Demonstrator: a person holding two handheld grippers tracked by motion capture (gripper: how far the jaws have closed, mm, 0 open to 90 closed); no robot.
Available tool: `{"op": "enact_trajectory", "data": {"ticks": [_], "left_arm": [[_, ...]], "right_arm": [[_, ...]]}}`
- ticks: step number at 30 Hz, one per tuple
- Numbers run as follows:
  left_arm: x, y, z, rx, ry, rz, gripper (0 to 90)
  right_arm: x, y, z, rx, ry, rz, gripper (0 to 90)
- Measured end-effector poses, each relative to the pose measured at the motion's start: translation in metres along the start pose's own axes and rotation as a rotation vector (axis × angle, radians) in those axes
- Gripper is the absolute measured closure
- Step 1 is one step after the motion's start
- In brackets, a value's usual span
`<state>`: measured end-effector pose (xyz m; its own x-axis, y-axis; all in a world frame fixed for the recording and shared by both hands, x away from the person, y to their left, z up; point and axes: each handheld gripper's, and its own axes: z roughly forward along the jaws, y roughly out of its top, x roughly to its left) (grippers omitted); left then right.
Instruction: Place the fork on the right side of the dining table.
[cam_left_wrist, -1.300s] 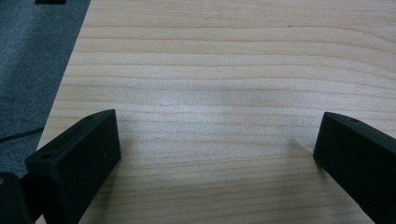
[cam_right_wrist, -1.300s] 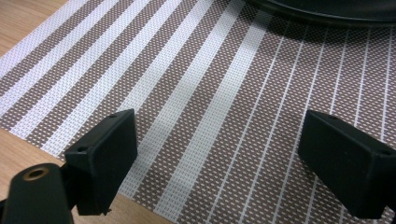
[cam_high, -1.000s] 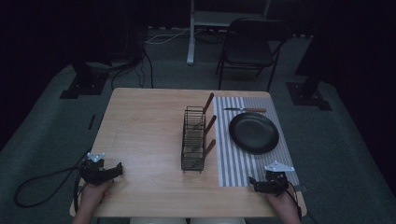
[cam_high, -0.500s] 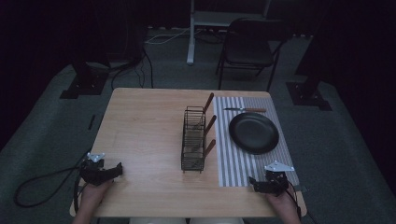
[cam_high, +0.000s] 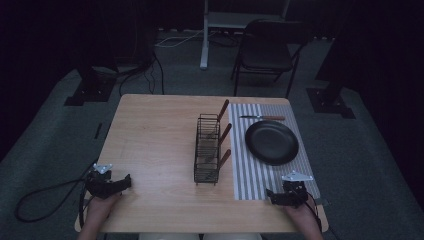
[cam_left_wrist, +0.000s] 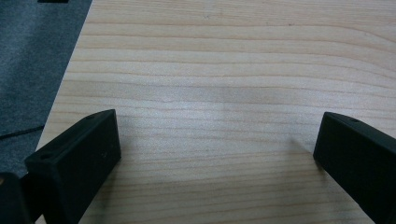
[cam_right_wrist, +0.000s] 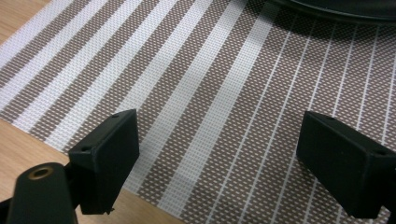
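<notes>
A black wire rack (cam_high: 207, 149) stands mid-table with three wooden-handled utensils (cam_high: 223, 134) leaning out of it. Right of it lies a striped placemat (cam_high: 260, 175) carrying a black plate (cam_high: 271, 142) and a wooden-handled knife (cam_high: 262, 118) beyond the plate. My left gripper (cam_high: 125, 182) rests at the table's front left, open over bare wood (cam_left_wrist: 219, 93) with nothing between its jaws. My right gripper (cam_high: 272, 198) sits at the front right, open over the striped placemat (cam_right_wrist: 210, 93), and the black plate's rim (cam_right_wrist: 341, 10) lies just ahead of it.
The wooden table (cam_high: 155, 130) has bare surface on its left half. A folding chair (cam_high: 267, 50) and a desk leg (cam_high: 204, 35) stand behind it. Stand bases (cam_high: 87, 92) sit on the grey floor, and a cable (cam_high: 45, 192) trails from the left gripper.
</notes>
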<state>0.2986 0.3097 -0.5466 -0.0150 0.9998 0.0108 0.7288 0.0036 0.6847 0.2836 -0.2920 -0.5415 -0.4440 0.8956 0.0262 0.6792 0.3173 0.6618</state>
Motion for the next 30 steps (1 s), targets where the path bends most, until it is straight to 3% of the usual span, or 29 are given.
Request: {"op": "enact_trajectory", "data": {"ticks": [3,8,16,30], "left_arm": [[0.0,0.0,0.0,0.0,0.0,0.0,0.7],[0.0,0.0,0.0,0.0,0.0,0.0,0.8],[0.0,0.0,0.0,0.0,0.0,0.0,0.8],[0.0,0.0,0.0,0.0,0.0,0.0,0.8]], "right_arm": [[0.002,0.002,-0.003,-0.007,-0.004,-0.006,13.5],[0.001,0.008,-0.011,-0.028,0.029,0.015,14.3],[0.007,0.016,-0.018,-0.033,0.064,-0.008,15.3],[0.007,0.036,-0.033,-0.091,0.091,0.004,16.8]]}}
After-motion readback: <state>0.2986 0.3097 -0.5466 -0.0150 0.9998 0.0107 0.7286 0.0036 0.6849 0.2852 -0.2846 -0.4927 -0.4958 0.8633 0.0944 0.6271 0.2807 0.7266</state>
